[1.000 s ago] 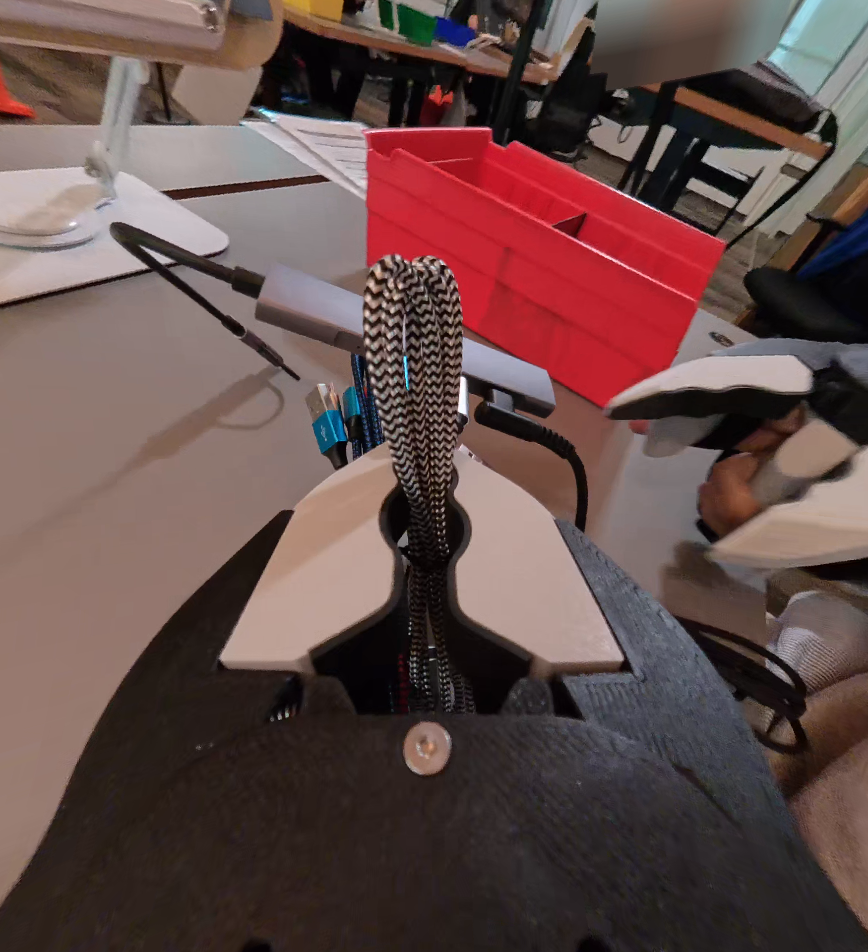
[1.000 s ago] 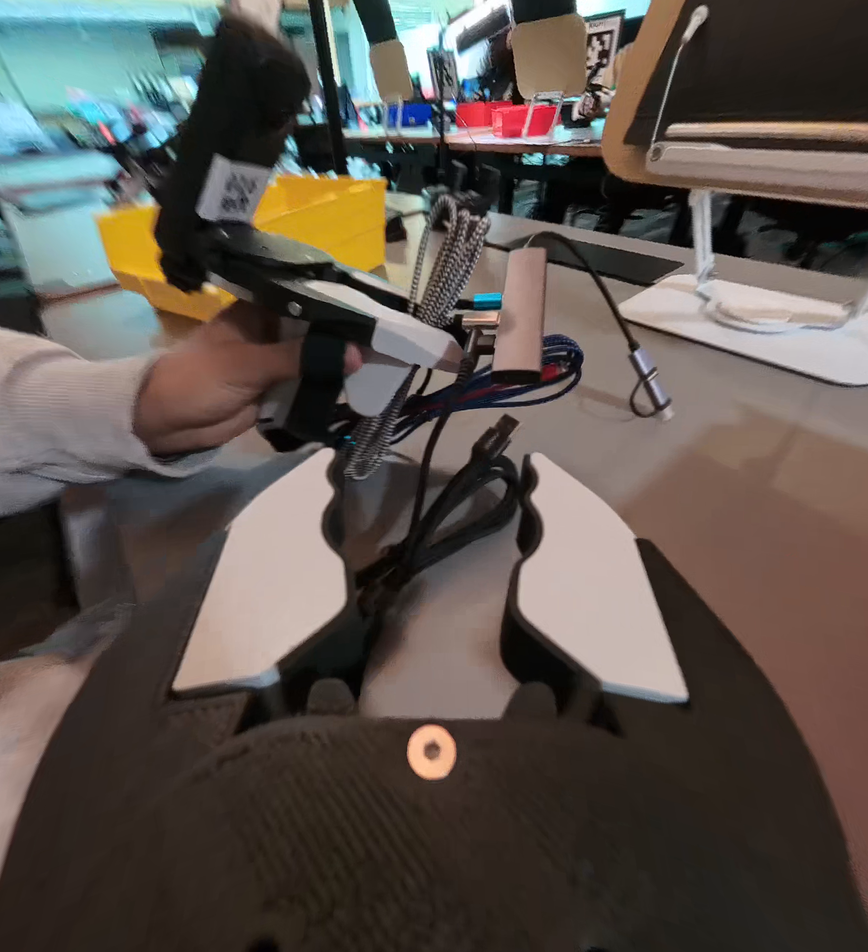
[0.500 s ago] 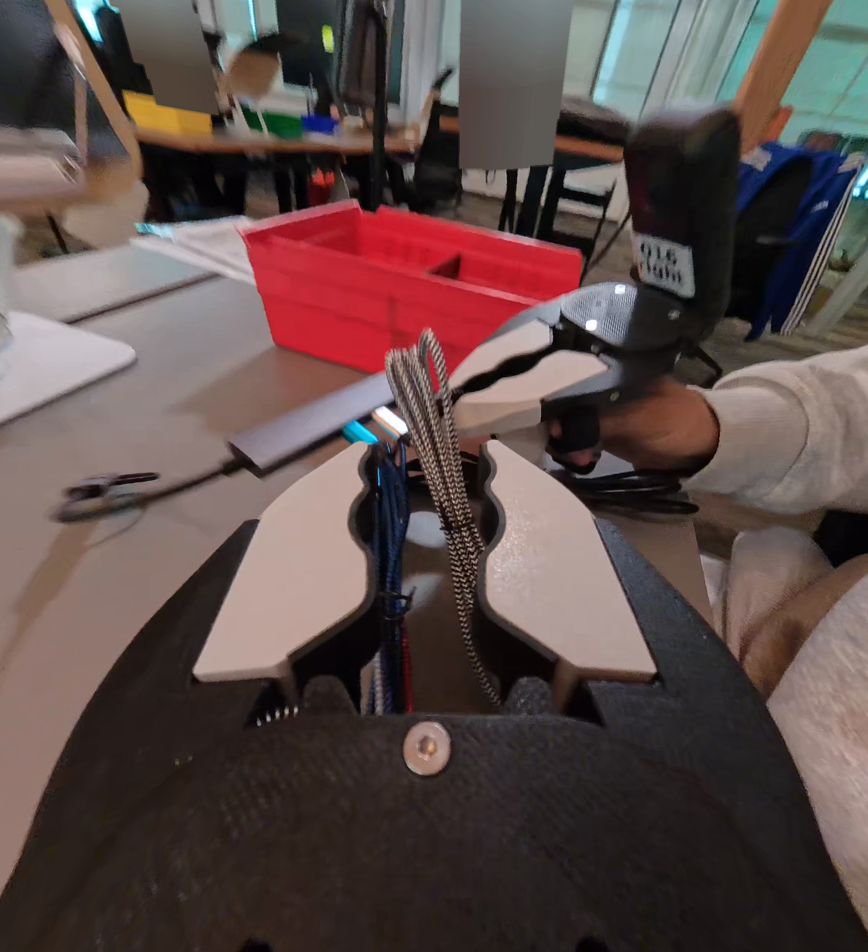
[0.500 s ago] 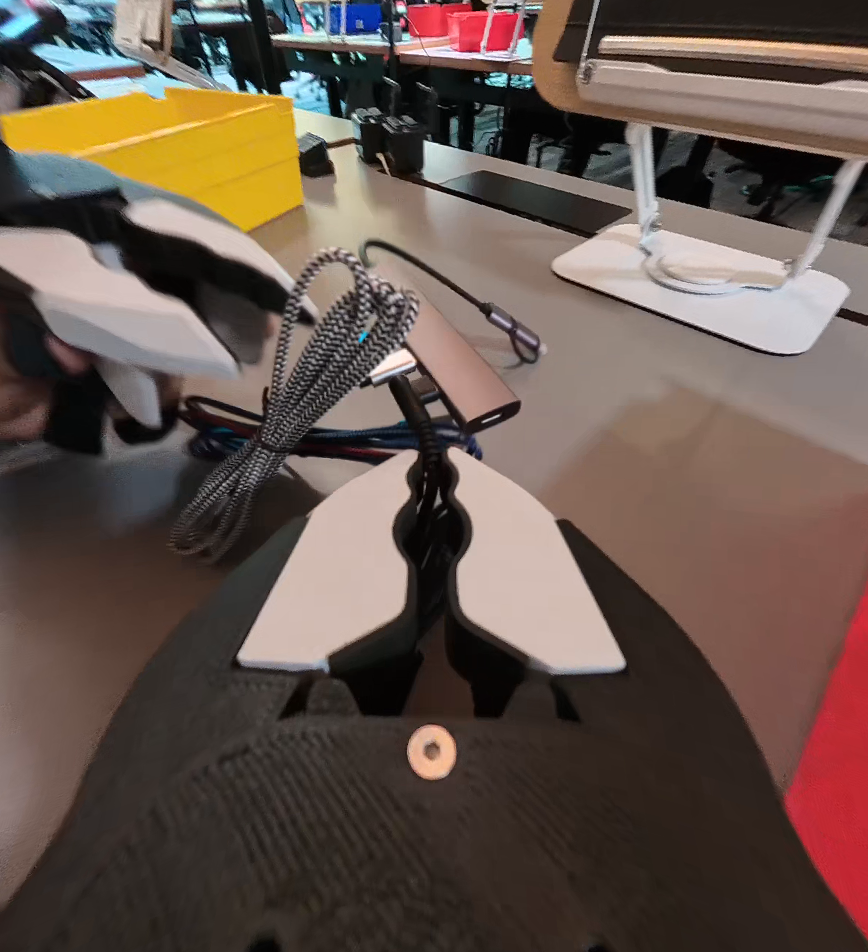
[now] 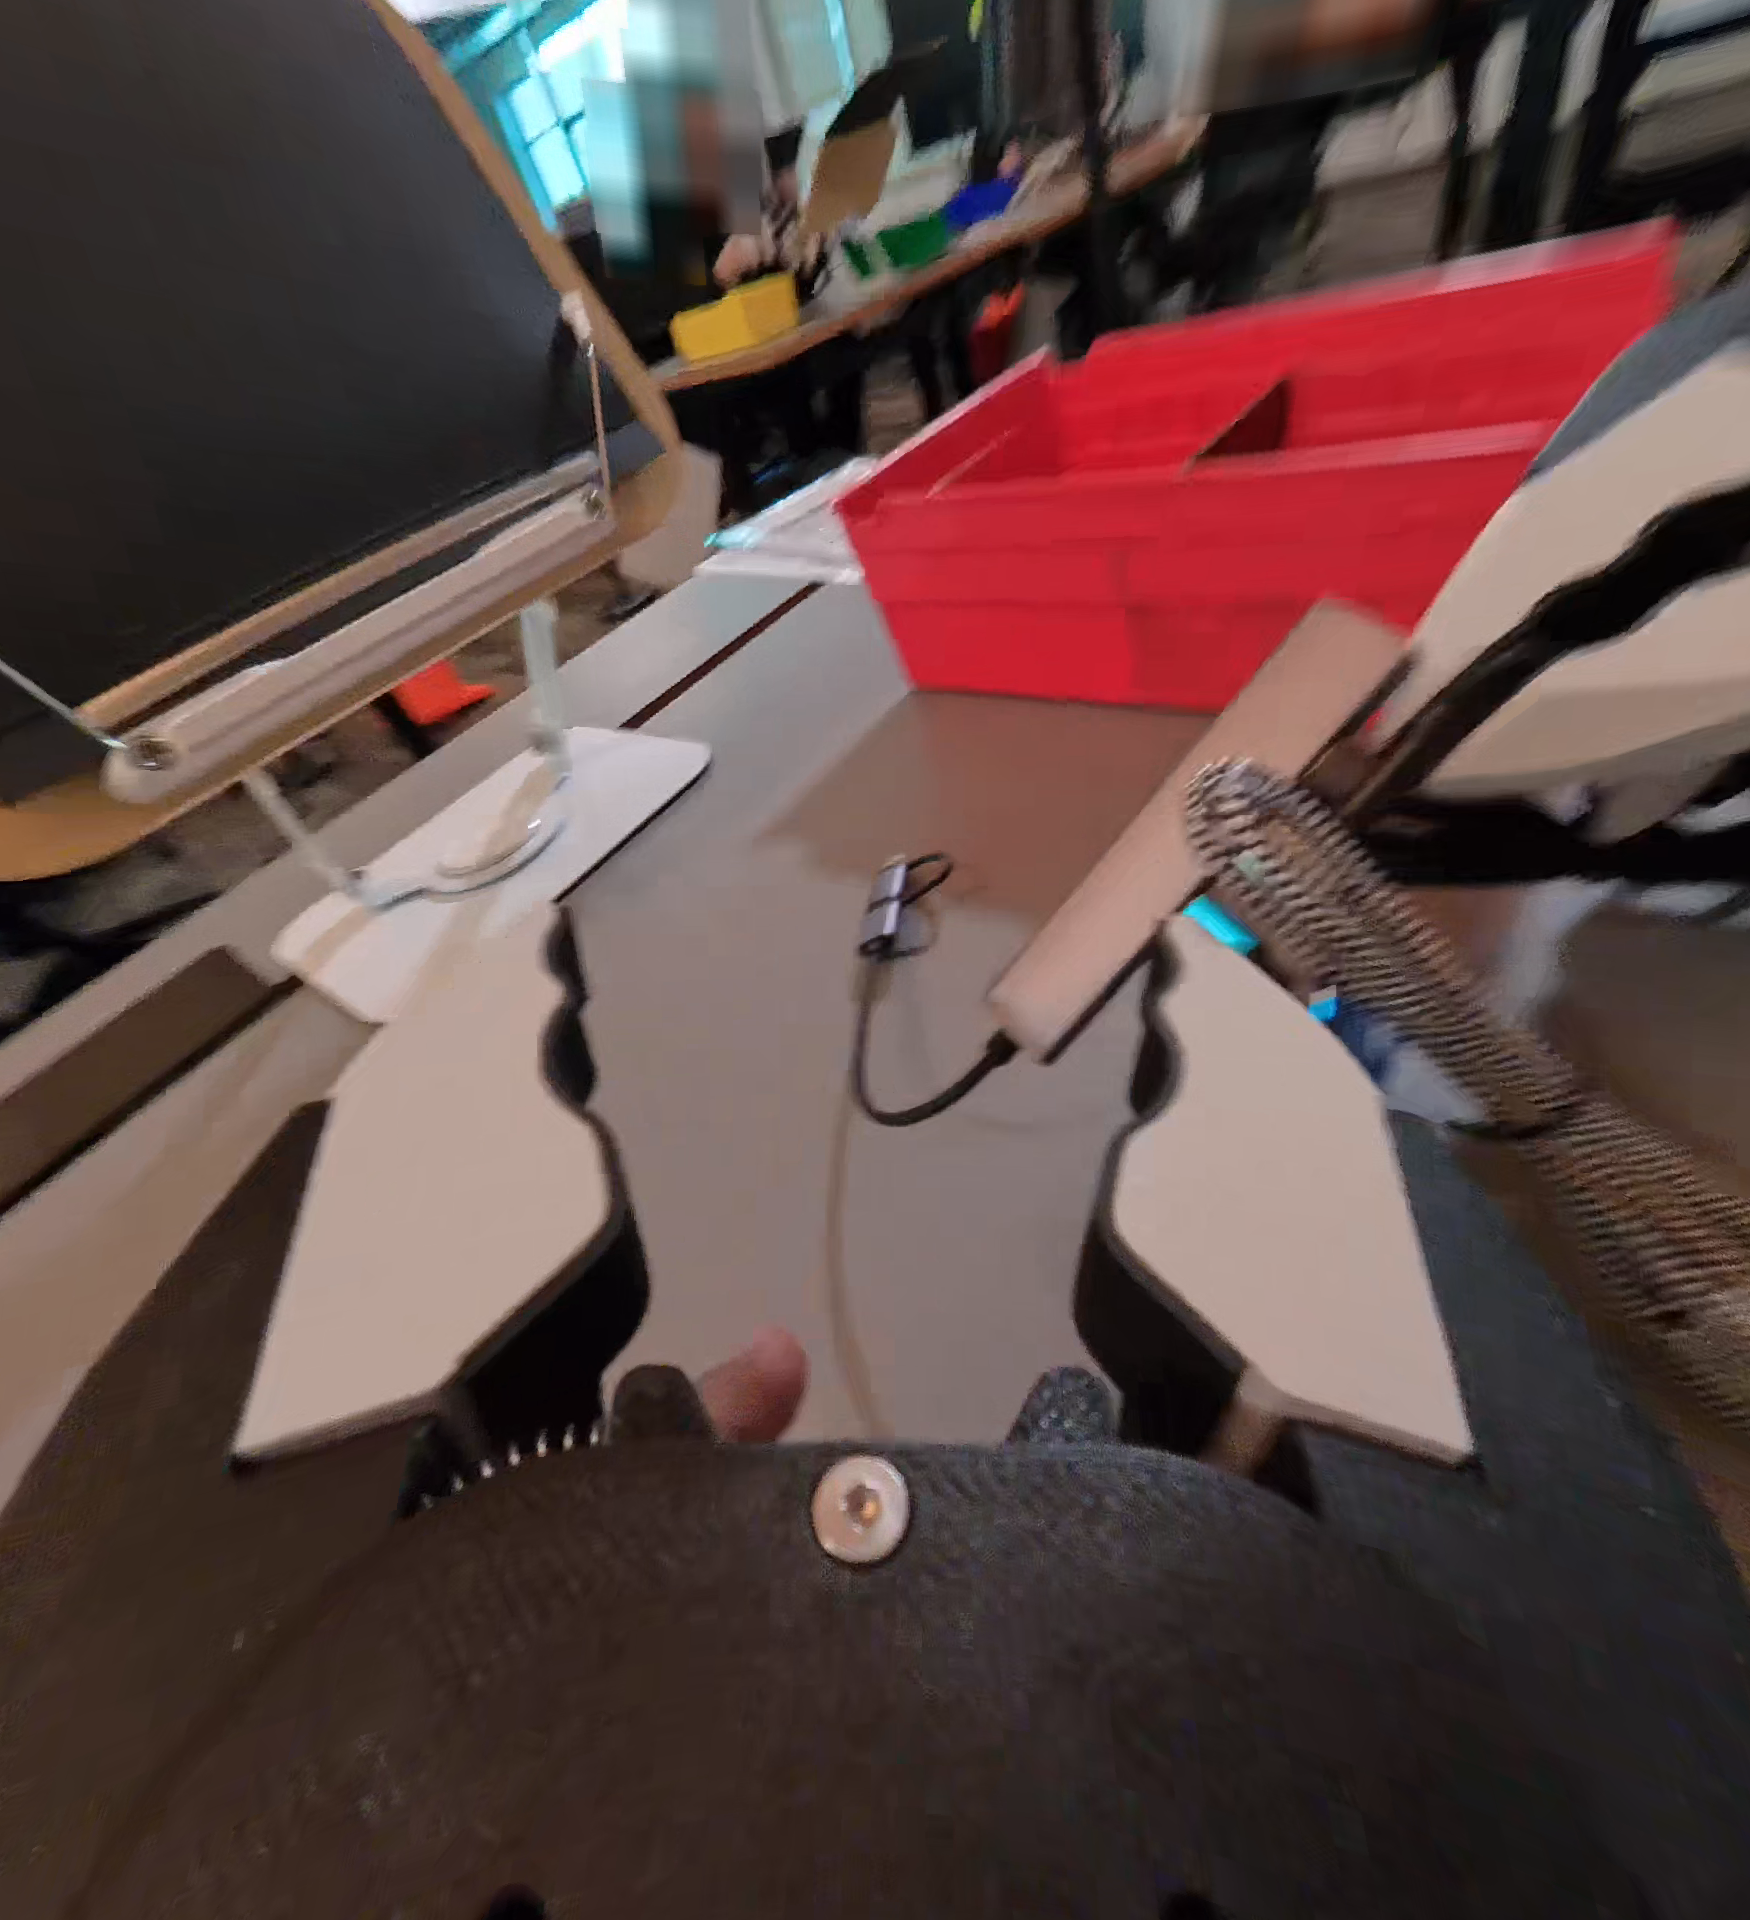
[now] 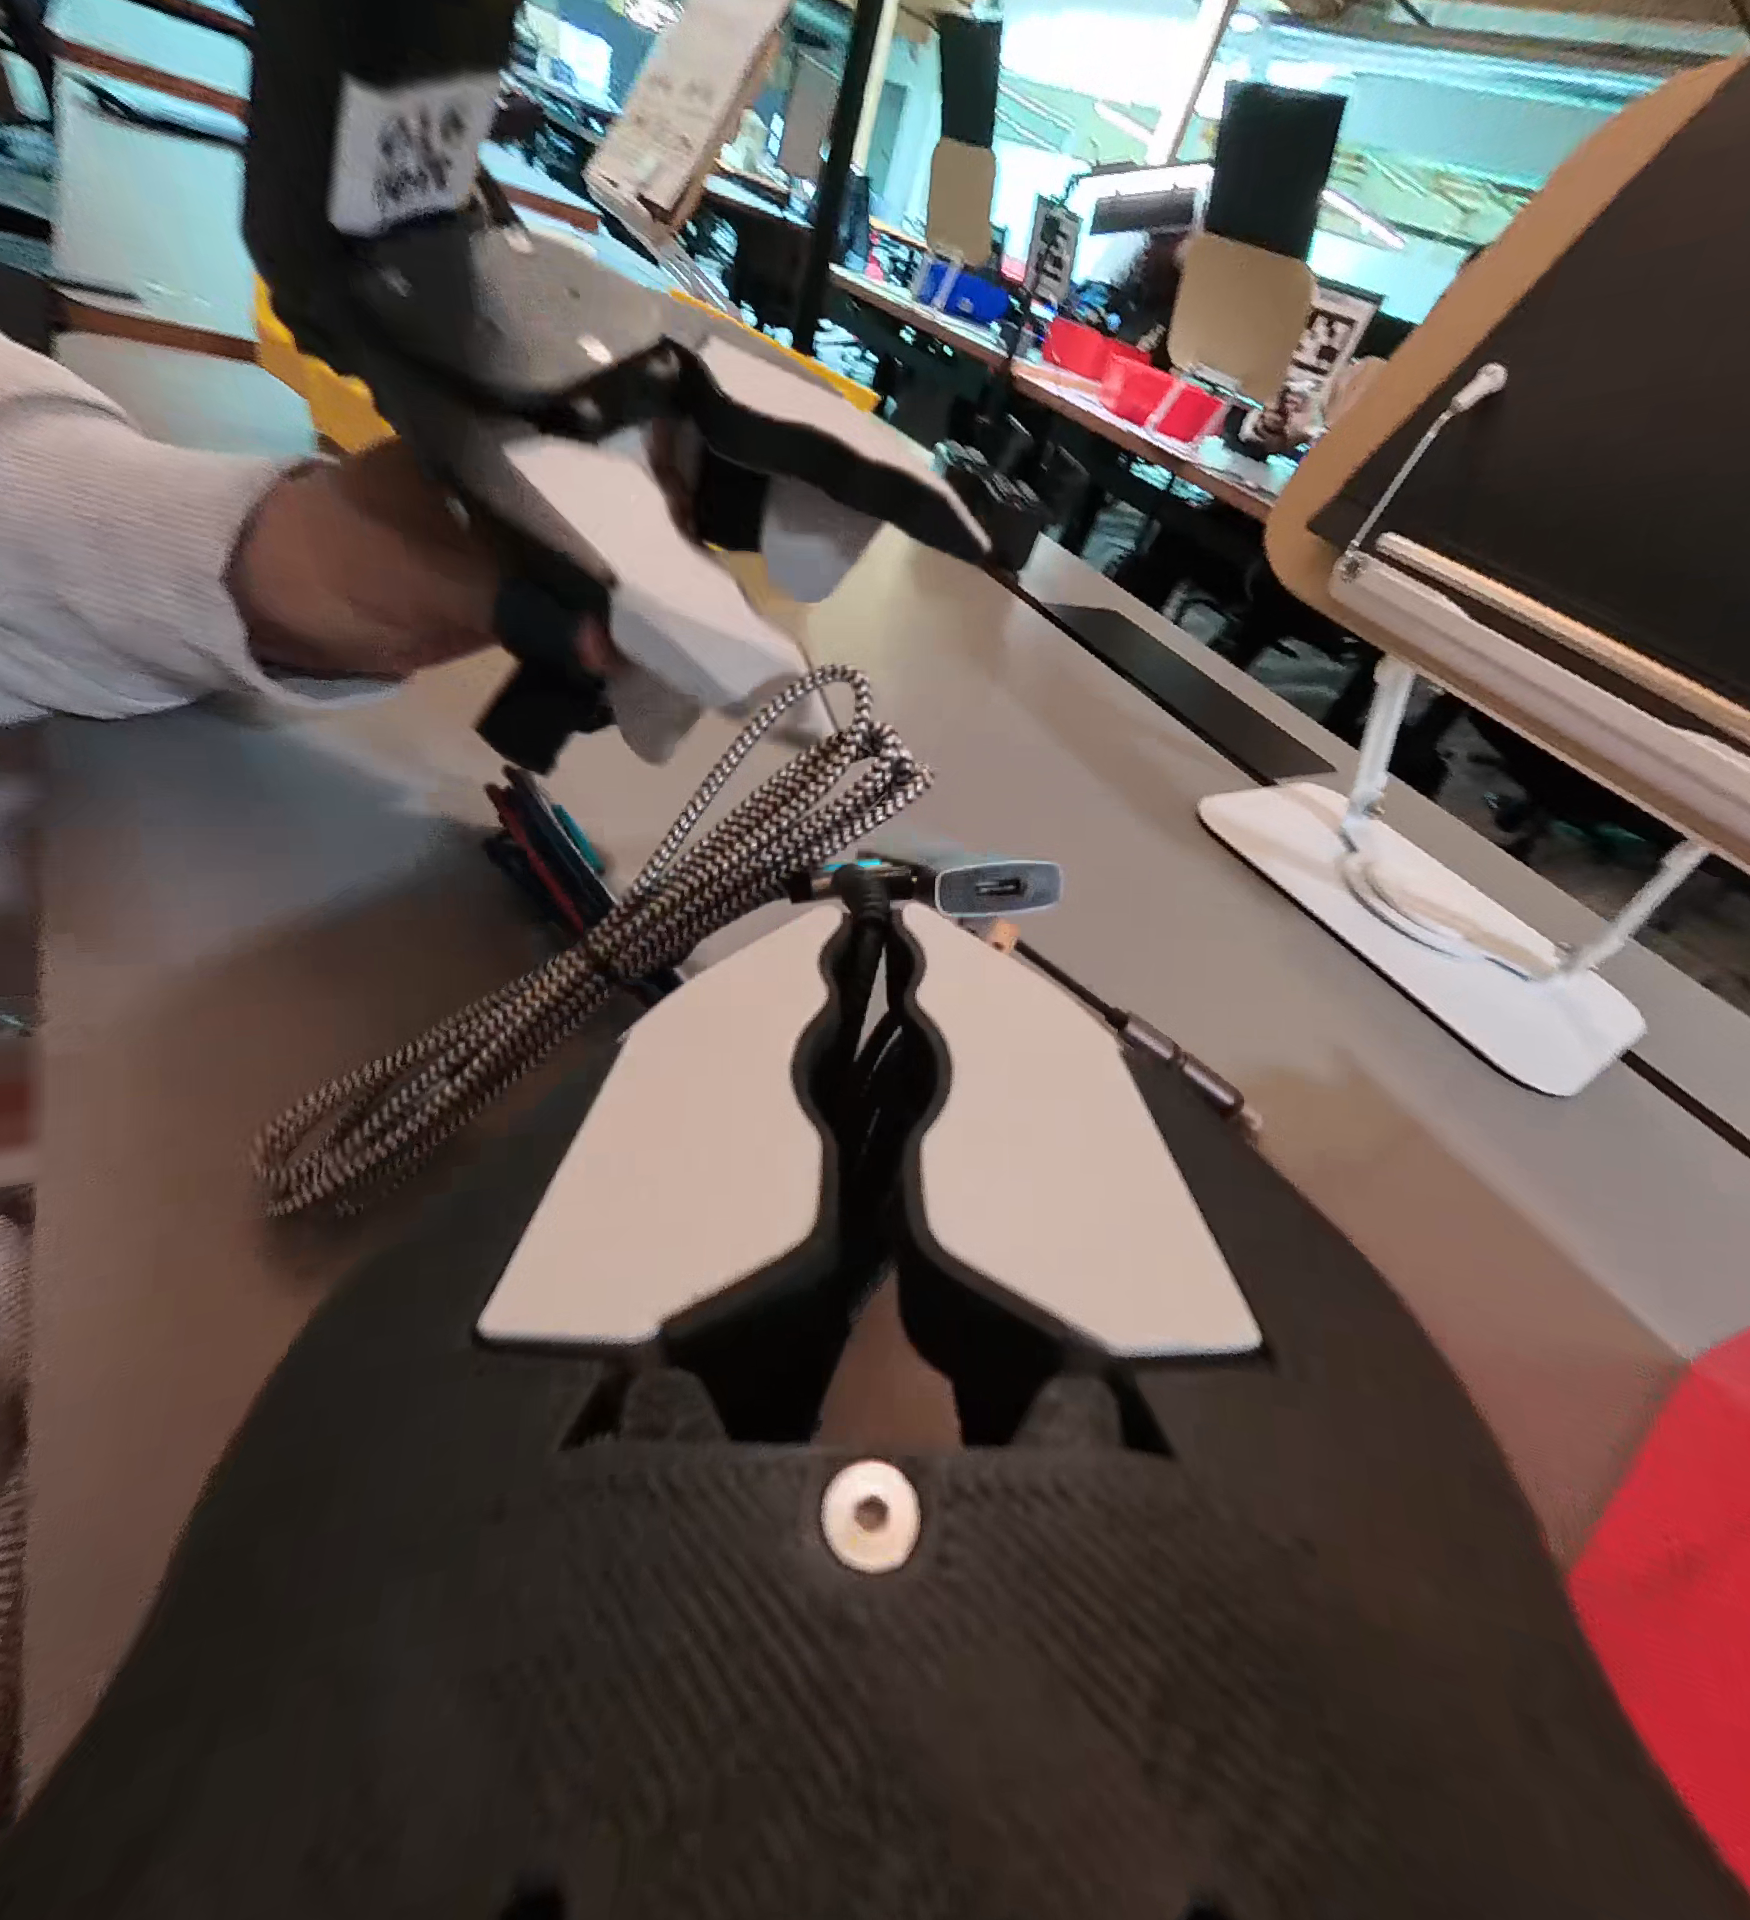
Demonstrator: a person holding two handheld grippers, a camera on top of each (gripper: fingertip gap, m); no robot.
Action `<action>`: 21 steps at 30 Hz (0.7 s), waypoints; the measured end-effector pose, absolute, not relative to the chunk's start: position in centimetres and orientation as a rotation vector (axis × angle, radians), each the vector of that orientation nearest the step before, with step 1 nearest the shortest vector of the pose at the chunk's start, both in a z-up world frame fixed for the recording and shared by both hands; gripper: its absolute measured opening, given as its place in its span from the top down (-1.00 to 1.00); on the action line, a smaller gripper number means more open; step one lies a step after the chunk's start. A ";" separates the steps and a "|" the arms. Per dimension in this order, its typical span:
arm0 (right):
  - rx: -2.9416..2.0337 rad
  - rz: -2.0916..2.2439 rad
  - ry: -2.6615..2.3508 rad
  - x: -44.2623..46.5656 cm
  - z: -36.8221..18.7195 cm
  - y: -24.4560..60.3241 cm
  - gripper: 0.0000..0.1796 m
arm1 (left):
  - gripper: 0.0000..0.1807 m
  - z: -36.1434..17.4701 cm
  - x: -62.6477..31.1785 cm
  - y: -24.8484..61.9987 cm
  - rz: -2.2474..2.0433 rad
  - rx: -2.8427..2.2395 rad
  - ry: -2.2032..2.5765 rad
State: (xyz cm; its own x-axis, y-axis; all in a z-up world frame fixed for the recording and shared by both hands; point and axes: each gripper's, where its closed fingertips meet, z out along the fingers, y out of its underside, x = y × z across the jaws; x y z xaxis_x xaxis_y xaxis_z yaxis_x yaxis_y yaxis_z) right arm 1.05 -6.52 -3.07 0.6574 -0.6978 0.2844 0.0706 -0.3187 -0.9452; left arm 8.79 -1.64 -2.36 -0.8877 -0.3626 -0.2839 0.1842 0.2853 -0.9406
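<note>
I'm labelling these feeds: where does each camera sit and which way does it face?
Left wrist view: on the open left gripper, facing the red bin and grey hub; a fingertip shows.
Right wrist view: on the right gripper, shut on a black cable, facing the monitor stand; hand and sleeve show.
Shared: the braided cable, hub, desk.

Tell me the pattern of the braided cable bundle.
Black-and-white zigzag weave on the braided cable bundle; clearest in the right wrist view.

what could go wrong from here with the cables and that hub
1. The right gripper is shut on the black cable alone; the hub hangs from its plug, which may pull out.
2. The braided cable droops loose beside the hub and may snag or slip off.
3. The left gripper is open and holds nothing, so nothing backs up the bundle.
</note>
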 end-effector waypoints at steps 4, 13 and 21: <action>-1.666 -0.702 0.501 0.3 -2.5 -6.1 0.94 | -0.41 -5.5 8.0 -2.6 -1.363 0.064 2.183; -1.574 -0.374 0.413 -2.3 -1.6 -3.9 0.95 | -0.04 -8.8 2.7 -4.7 -1.245 0.485 2.286; -1.664 -0.522 0.506 -0.6 -3.1 -4.6 0.93 | 0.74 -8.8 3.9 -3.6 -1.222 0.373 2.383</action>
